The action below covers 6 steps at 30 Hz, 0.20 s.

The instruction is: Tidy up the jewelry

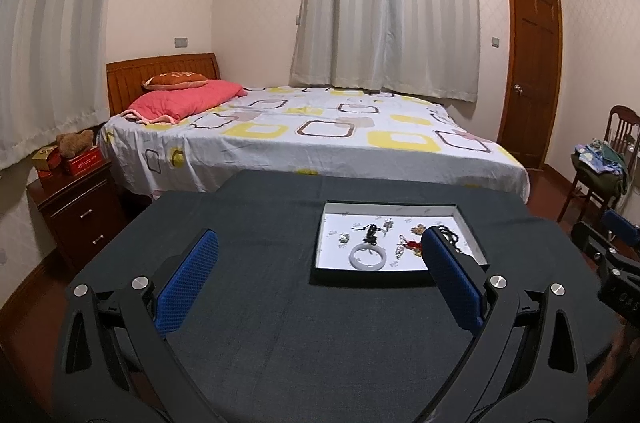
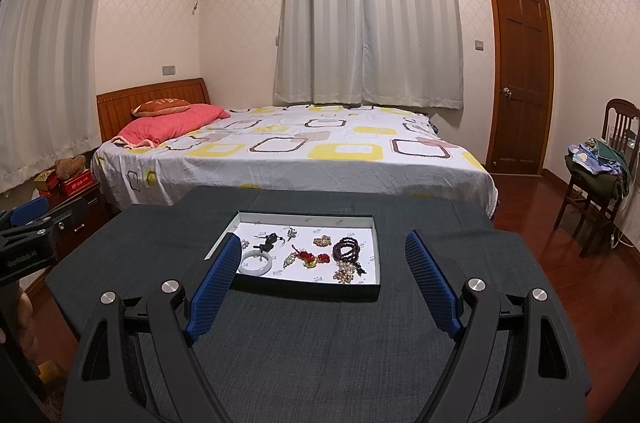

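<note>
The shallow black tray (image 2: 376,223) with a white floor sits on the dark cloth tabletop (image 2: 320,343), ahead of both grippers and not touched by either. The right gripper (image 2: 328,259) has its blue-padded fingers (image 2: 210,297) spread wide with nothing between them; seen from its wrist camera, the tray's near edge lies between the fingertips, the left pad overlapping the tray's near left corner. The left gripper (image 1: 320,251) is likewise wide apart and holds nothing; from its camera the tray (image 1: 320,247) lies toward its right finger (image 1: 450,283), which covers the tray's right part. Inside the tray lie a white bangle (image 2: 257,262) at the near left, a small dark pendant on a cord (image 2: 269,241) just behind it, a red and gold ornament (image 2: 310,257) in the middle, a coil of dark brown beads (image 2: 347,247) to the right, and a pale beaded cluster (image 2: 345,273) near the front edge. The pieces lie loose, some touching.
</note>
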Available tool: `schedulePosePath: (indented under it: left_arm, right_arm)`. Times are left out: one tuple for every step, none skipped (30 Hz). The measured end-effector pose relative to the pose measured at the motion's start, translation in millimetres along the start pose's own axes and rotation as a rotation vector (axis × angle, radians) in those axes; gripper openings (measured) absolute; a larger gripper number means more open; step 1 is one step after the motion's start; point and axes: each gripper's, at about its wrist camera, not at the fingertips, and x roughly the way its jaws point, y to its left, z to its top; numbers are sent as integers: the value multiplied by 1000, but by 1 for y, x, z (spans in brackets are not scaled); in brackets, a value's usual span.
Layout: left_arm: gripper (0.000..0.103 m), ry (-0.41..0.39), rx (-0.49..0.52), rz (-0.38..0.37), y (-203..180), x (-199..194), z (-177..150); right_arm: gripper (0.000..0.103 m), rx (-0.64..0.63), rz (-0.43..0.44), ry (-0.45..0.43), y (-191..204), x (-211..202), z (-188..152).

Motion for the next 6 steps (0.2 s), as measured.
schedulePosePath:
  left_arm:
    - [99,7,-2,-2,1,2,-1]
    - [99,12,-4,-1,1,4,-2]
    - [99,20,-8,2,2,7,-3]
    - [99,26,-9,3,3,9,-4]
    - [99,33,-11,4,5,13,-6]
    - [99,46,-16,9,7,19,-8]
  right_arm:
    - [81,0,0,3,2,2,-3]
    - [81,2,0,7,1,3,-4]
    - [81,4,0,12,1,5,-6]
    - [81,5,0,16,1,7,-8]
    - [81,7,-1,24,1,9,-10]
    - [81,8,-2,30,0,13,-12]
